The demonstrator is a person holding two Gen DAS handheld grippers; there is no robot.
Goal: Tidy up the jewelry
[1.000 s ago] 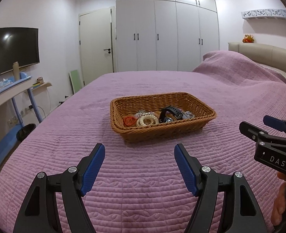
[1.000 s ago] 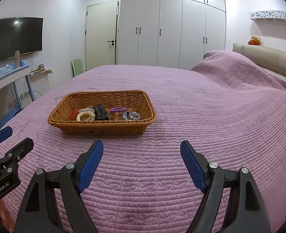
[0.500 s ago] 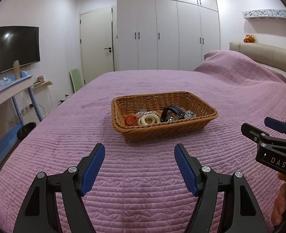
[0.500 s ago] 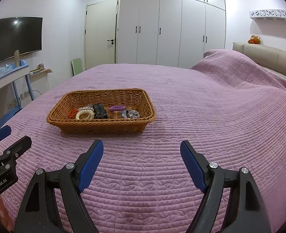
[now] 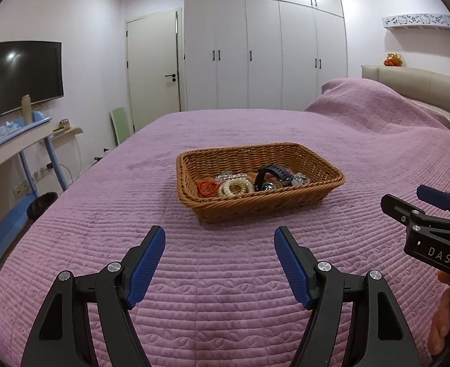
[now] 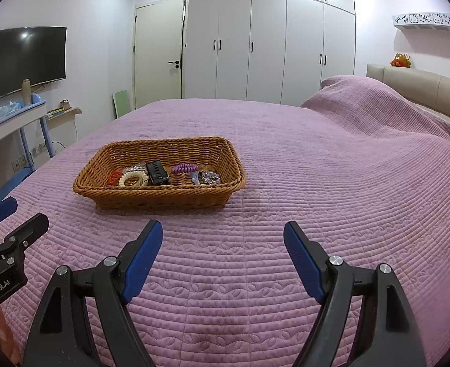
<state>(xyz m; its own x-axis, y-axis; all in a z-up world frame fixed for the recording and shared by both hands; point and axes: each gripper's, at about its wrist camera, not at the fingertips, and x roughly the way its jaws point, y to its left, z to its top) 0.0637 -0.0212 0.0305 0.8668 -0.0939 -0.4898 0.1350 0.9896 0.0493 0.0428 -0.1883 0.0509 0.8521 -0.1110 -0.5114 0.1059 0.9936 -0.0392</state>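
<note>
A brown wicker basket (image 5: pixel 316 159) (image 6: pixel 108 153) sits on the purple bedspread. It holds an orange hair tie (image 5: pixel 207 187), a cream bead bracelet (image 5: pixel 236 187) (image 6: pixel 132 179), a black watch (image 5: pixel 273 175) (image 6: pixel 157 172), a purple coil hair tie (image 6: pixel 184 168) and silvery pieces (image 6: pixel 210 178). My left gripper (image 5: pixel 219 246) is open and empty, short of the basket's near side. My right gripper (image 6: pixel 223 238) is open and empty, near the basket's right front corner. Each gripper shows at the edge of the other's view.
The purple quilted bedspread (image 6: pixel 316 183) rises over pillows by the beige headboard (image 6: pixel 414 85) at the right. A desk with blue legs (image 5: pixel 26 140) and a wall TV (image 5: pixel 17 76) stand at the left. White wardrobes (image 5: pixel 264 52) and a door are at the back.
Both grippers have edged slightly towards the basket and stay open. The basket and its contents have not moved.
</note>
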